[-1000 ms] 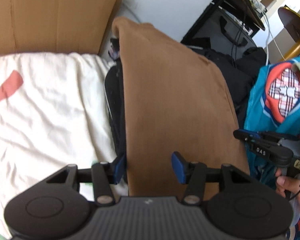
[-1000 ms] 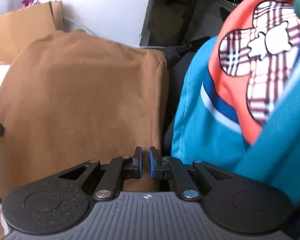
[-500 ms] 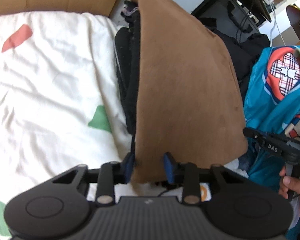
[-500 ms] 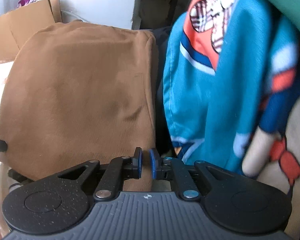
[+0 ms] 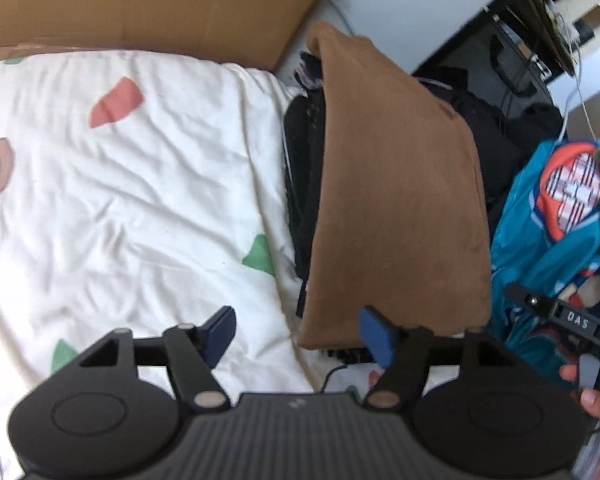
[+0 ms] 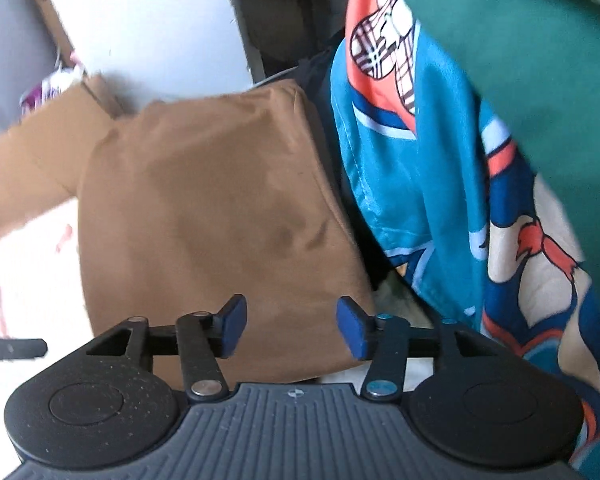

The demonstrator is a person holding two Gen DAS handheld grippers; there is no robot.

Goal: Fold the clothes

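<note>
Both claws have let go since half a second ago: the left claw (image 5: 298, 334) now stands wide, its blue pads clear of the folded brown garment (image 5: 396, 200), and the right claw (image 6: 290, 326), then nearly closed, is spread wide too. That garment lies flat on top of a dark stack of clothes (image 5: 304, 184) at the edge of the bed, beside the white patterned sheet (image 5: 132, 184). A teal printed garment (image 6: 412, 184) hangs just to its right. Cardboard (image 5: 148, 4) leans behind the bed.
</note>
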